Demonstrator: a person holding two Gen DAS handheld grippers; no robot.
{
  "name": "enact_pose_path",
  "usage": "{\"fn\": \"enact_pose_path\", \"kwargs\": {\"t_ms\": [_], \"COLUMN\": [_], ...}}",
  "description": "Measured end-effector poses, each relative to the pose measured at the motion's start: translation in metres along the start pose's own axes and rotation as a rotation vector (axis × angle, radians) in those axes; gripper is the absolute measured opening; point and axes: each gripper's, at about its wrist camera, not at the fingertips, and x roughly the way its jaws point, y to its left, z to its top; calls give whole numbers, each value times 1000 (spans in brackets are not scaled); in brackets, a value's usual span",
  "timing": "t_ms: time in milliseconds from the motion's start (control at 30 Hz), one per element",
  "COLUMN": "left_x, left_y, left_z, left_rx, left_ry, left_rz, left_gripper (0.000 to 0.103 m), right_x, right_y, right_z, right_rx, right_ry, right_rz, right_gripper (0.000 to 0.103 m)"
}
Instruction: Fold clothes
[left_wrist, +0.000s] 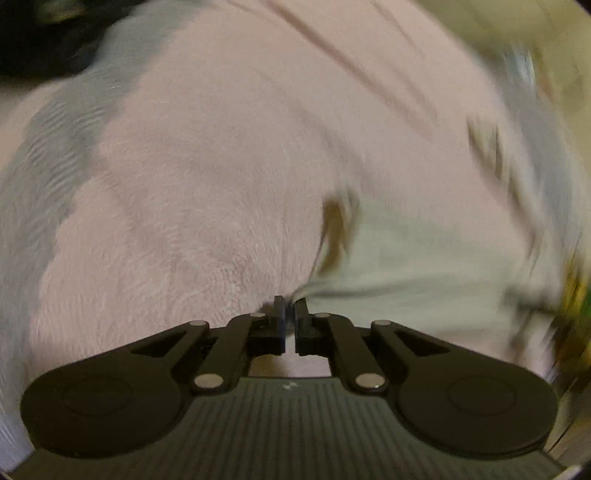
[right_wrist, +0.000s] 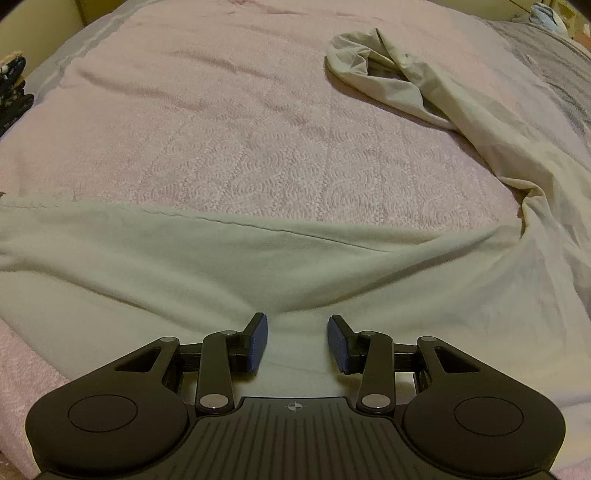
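Left wrist view, blurred: left gripper (left_wrist: 290, 314) nearly closed, pinching an edge of the pale garment (left_wrist: 417, 254) on the pink bedspread (left_wrist: 207, 155).

Right wrist view: right gripper (right_wrist: 297, 341) released, jaws apart over the garment's body (right_wrist: 207, 254). The sleeve (right_wrist: 417, 92) trails far right. Soft, light, floppy fabric; best taken at hems or corners.

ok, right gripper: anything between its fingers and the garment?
Nothing visible. The right gripper is open directly over the pale garment, which lies on the pink bedspread; only cloth shows between the fingers. The sleeve lies away at the far right.
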Motion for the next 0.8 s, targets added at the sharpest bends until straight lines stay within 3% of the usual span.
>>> {"fn": "enact_pose_path", "kwargs": {"t_ms": [33,67,167,200,300,433,467,500,533,633,800], "left_x": [-11,-21,-26,-27,0,37,42,46,47,37,1], "left_y": [10,21,32,35,24,15,15,15,15,10,-3], "left_z": [-3,-9,-38,-48,-72,-98,-101,-105,-105,-97,-74], "left_rx": [-114,-233,-448,-518,-602,-733,-770,-806,-826,-762,-472], "left_ry": [-51,-93,-142,-156,-123,-110,-142,-175,-218,-337,-424], "left_rz": [-30,-66,-179,-216,-296,-335,-339,-341,-331,-251,-87], "left_gripper": [18,20,21,27,31,31,30,22,0,0,0], "right_x": [0,0,1,2,3,2,3,3,3,4,5], "right_y": [-1,-2,-3,-3,-1,-3,-4,-4,-5,-5,-6], "right_z": [0,1,1,1,1,2,2,3,3,3,5], "right_rx": [2,5,15,19,24,17,18,19,18,14,10], "right_ry": [3,5,10,10,11,15,16,17,17,18,23], "right_rz": [4,9,12,10,3,8,10,12,13,13,20], "right_gripper": [41,41,41,41,42,42,42,42,42,42,42]}}
